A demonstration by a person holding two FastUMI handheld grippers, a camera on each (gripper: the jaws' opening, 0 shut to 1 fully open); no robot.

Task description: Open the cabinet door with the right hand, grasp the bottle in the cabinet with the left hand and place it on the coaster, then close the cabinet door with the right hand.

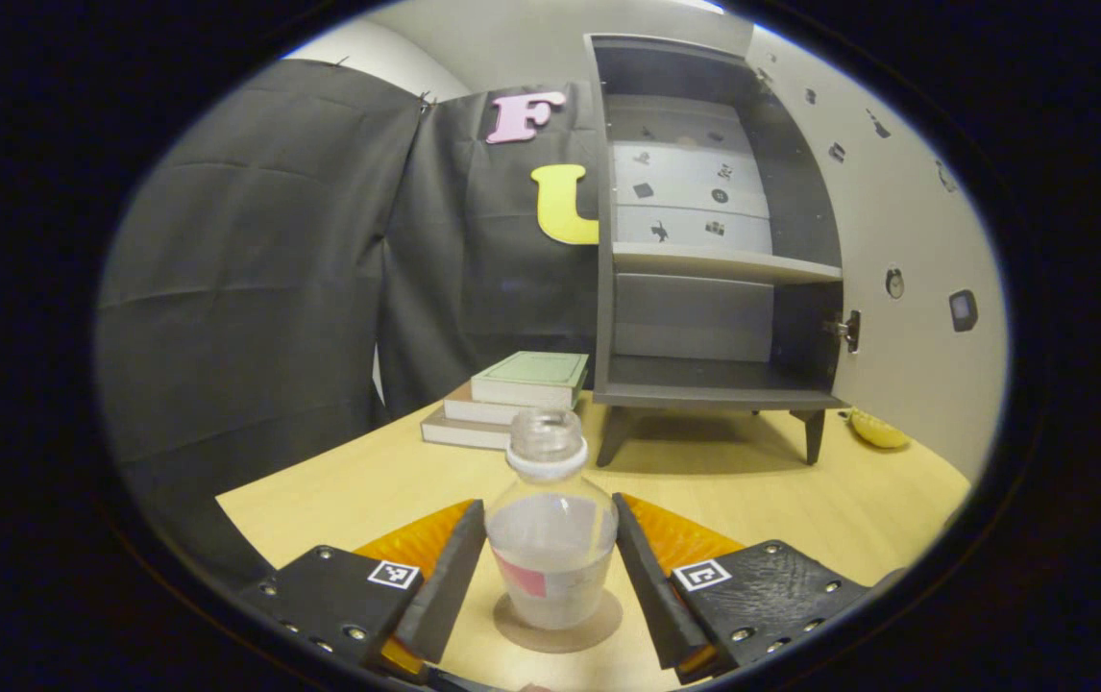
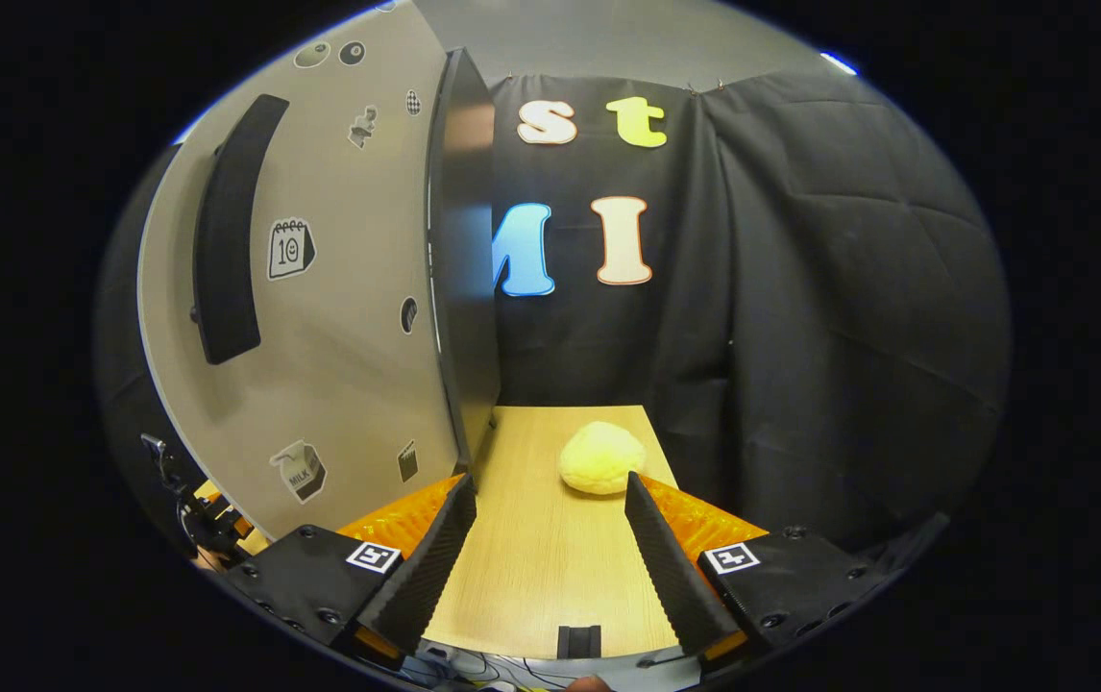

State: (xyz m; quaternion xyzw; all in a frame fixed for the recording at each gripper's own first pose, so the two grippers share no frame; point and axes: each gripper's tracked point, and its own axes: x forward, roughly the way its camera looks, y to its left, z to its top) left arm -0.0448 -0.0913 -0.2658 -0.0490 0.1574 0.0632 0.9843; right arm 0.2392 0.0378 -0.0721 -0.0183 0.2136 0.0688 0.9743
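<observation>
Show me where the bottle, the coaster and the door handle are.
bottle (image 1: 550, 538), left gripper view, on its clear body.
coaster (image 1: 599, 630), left gripper view, on its bare right rim.
door handle (image 2: 227, 231), right gripper view, on its middle.

Your left gripper (image 1: 550, 567) is level, jaws parted, fingers not pressing anything. Your right gripper (image 2: 550, 548) is level, jaws spread wide.

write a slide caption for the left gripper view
Left tongs open around the bottle standing on its coaster, cabinet open behind.
</observation>
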